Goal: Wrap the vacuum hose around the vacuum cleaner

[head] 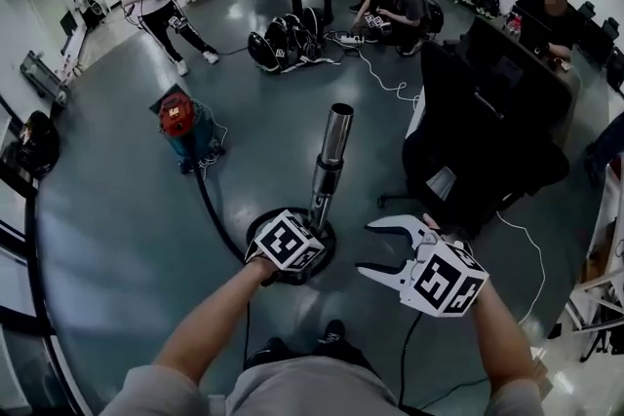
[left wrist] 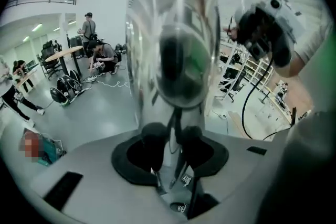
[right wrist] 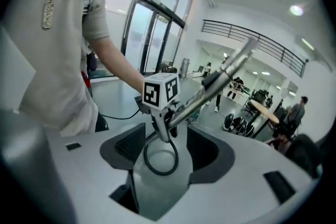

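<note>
While the wand's held up like this: left gripper (head: 312,219) has its fingers pinching the metal wand (head: 331,151) low down, tip pointing up and away.
Right gripper (head: 367,248): fingers spread, nothing in them — free to help.
Hose (head: 209,208): black, lying on the floor (head: 117,239), running from the wand end back to the vacuum cleaner (head: 185,127), which sits well apart.
How I'd do it: walk the wand over to the cleaner, keep the pinch firm, and let the right one feed hose round in even loops — kinks look like the main risk.
</note>
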